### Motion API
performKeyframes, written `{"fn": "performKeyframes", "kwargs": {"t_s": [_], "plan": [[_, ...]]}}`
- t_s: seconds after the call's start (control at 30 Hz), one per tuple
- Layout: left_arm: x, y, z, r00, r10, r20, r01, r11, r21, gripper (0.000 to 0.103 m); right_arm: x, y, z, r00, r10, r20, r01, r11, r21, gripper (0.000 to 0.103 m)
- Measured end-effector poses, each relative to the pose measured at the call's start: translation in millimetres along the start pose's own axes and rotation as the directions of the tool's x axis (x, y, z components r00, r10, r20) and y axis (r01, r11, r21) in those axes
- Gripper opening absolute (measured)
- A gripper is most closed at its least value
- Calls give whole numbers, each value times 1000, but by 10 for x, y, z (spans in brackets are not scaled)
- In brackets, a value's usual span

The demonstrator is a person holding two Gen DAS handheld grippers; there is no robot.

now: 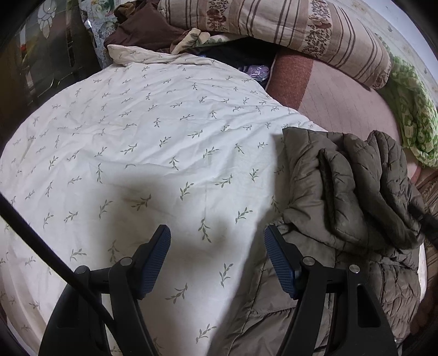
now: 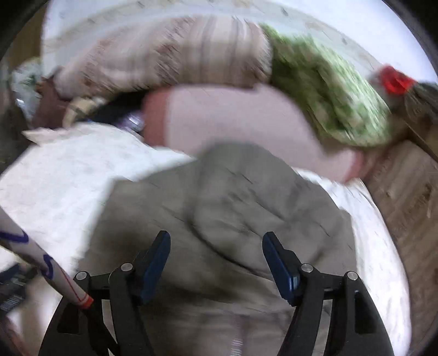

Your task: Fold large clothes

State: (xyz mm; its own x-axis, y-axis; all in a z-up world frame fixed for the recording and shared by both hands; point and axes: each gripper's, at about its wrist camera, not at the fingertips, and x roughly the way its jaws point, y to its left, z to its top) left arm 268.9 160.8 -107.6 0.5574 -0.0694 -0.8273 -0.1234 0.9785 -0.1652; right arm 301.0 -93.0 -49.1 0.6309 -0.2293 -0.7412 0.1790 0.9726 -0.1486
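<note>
At the bottom of each frame, the left gripper point(image 1: 217, 241) and the right gripper point(image 2: 216, 246) have their tongs spread wide, pinching nothing. A bunched olive quilted jacket point(image 1: 342, 197) lies on the right side of a cream leaf-print sheet point(image 1: 137, 137), its long axis running roughly from the bottom edge upward. Farther off, at the top of the frame, lie a striped pillow point(image 1: 273, 24), a green patterned cloth point(image 1: 416, 123) and a pink mattress point(image 1: 342, 101); the right wrist view is blurred.

The bed point(image 1: 342, 98) carries a cream duvet with a green sprig print point(image 1: 142, 142), spread flat. A khaki quilted jacket point(image 1: 350, 197) lies on the duvet's right part, bunched. At the head of the bed rest a striped floral pillow point(image 1: 287, 24), a green-patterned quilt point(image 1: 416, 126) and a brown garment point(image 1: 142, 30).
</note>
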Motion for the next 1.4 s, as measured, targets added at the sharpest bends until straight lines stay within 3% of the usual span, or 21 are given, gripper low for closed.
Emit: {"fn": "performKeyframes", "kwargs": {"t_s": [0.07, 0.17, 0.37, 0.43, 0.47, 0.6, 0.7, 0.83, 0.97, 1.07, 1.27, 1.4], "plan": [[3, -32, -11, 1000, 6, 4, -6, 1000, 14, 70, 273, -132, -122, 996, -49, -74, 50, 999, 8, 74], [15, -64, -18, 1000, 14, 8, -14, 999, 29, 70, 685, -209, -326, 978, -37, -203, 38, 999, -3, 75], [7, -84, -29, 1000, 18, 9, -18, 999, 37, 70, 71, -265, -301, 998, -27, -63, 26, 999, -19, 76], [-22, -107, -44, 1000, 22, 19, -23, 999, 46, 70, -176, -362, -375, 999, -40, -28, 39, 999, -26, 83], [-44, -129, -64, 999, 23, 25, -24, 998, 55, 70, -267, -430, -452, 999, -41, -36, 40, 999, -26, 88], [-146, -242, -165, 998, 33, 59, -38, 995, 87, 70, -409, -720, -873, 982, 41, -184, -35, 999, 36, 88], [-320, -350, -306, 994, 34, 100, -46, 992, 119, 70, -662, -946, -1222, 977, 59, -207, -37, 993, 108, 88], [-583, -520, -584, 989, 46, 143, -74, 977, 198, 70, -965, -1278, -1565, 981, 42, -188, -12, 987, 161, 88], [-833, -618, -894, 992, 35, 119, -62, 970, 233, 70, -1172, -1639, -1822, 985, 32, -168, 7, 973, 229, 88], [-1018, -699, -1115, 993, 33, 114, -61, 965, 254, 70, -1216, -1792, -1959, 984, 70, -163, -20, 956, 294, 88], [-1284, -881, -1481, 999, 3, 37, -13, 962, 273, 70, -1177, -1858, -2148, 978, 136, -161, -70, 931, 359, 88], [-1463, -998, -1629, 999, -5, 33, -5, 959, 285, 70, -1226, -1865, -2240, 977, 157, -143, -97, 928, 359, 88]]}}
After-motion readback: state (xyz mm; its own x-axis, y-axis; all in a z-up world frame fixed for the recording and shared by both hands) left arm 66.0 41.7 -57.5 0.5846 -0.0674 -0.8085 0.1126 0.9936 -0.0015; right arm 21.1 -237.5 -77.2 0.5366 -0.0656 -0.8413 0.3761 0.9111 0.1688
